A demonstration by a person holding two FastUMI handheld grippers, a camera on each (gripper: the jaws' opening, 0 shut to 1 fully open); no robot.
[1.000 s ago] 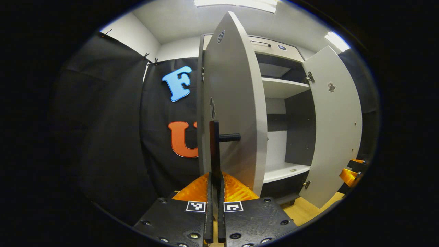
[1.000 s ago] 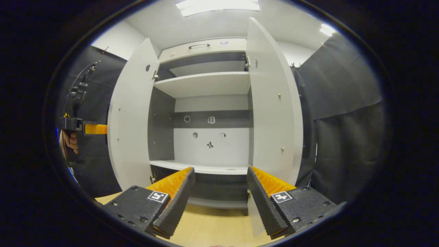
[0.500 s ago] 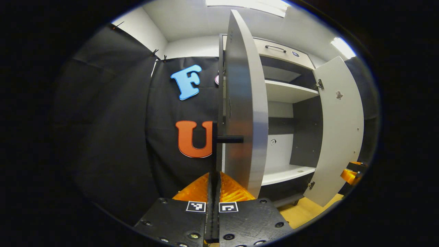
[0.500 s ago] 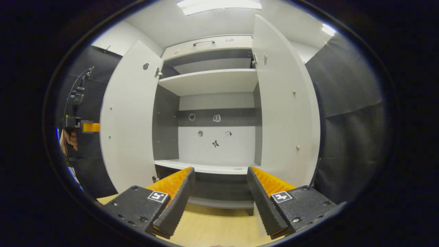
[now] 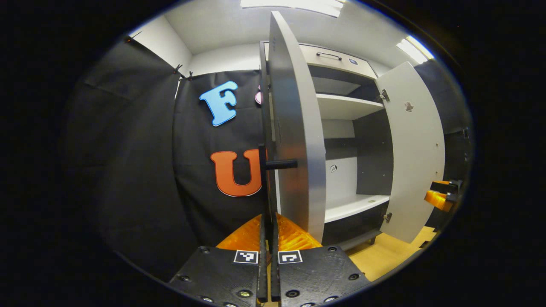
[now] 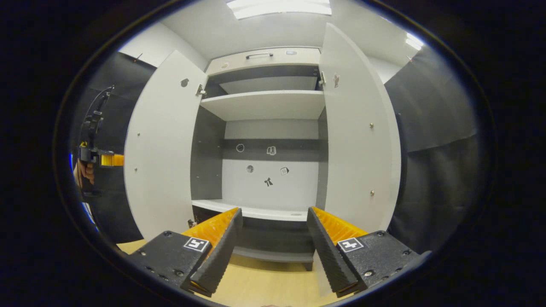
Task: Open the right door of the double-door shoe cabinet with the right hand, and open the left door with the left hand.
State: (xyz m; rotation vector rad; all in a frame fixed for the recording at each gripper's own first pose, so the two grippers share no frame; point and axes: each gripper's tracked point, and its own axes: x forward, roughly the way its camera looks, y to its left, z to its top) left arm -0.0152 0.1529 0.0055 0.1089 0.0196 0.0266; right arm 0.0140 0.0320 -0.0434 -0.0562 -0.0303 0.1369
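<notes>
My left claw (image 5: 268, 238) squeezes the left door's handle (image 5: 267, 187) so I can swing it | right claw (image 6: 273, 238) wide open, empty | farther off, both doors (image 6: 160, 145) of the shoe cabinet (image 6: 264, 104) stand open.

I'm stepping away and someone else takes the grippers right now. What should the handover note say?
Left gripper: shut on the left door's handle, holding the left door swung wide.
Right gripper: open, holding nothing, facing the cabinet's shelves.
Right door: wide open.
Done: both doors appear open.
Left: probably only to release the handle and draw back.
</notes>
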